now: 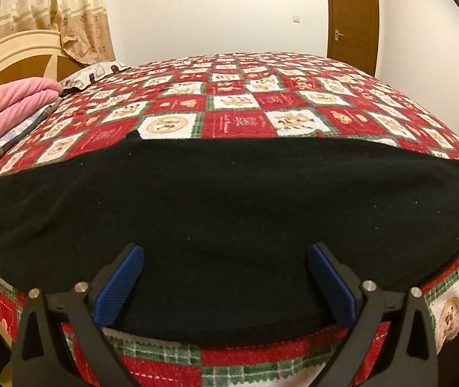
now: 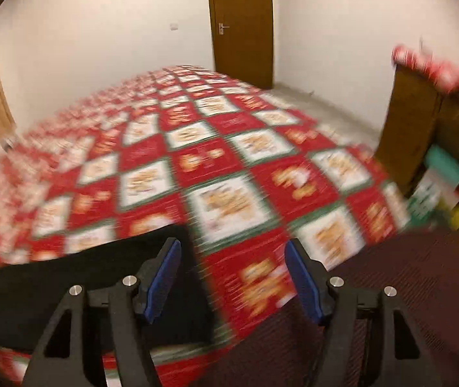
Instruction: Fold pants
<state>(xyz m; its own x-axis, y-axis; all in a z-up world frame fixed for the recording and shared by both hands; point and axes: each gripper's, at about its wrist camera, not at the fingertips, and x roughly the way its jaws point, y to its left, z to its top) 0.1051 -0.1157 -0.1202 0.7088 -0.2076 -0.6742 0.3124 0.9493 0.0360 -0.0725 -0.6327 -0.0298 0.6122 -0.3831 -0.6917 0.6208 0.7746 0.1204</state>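
Lying near the bedspread (image 1: 236, 103) edge, pants (image 1: 229, 200) (folded) sit under released fingers (image 1: 126, 277).

Pants (image 1: 229, 200) flat across the bedspread's (image 1: 239, 96) near edge, pillows (image 1: 13, 103) far left.

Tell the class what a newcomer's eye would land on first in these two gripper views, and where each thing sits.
First comes the red, white and green patchwork bedspread filling both views. On it, the black pants lie flat along the near edge, straight ahead of the open left gripper. The blurred right view shows the open right gripper beside the pants' end, with nothing between its blue pads.
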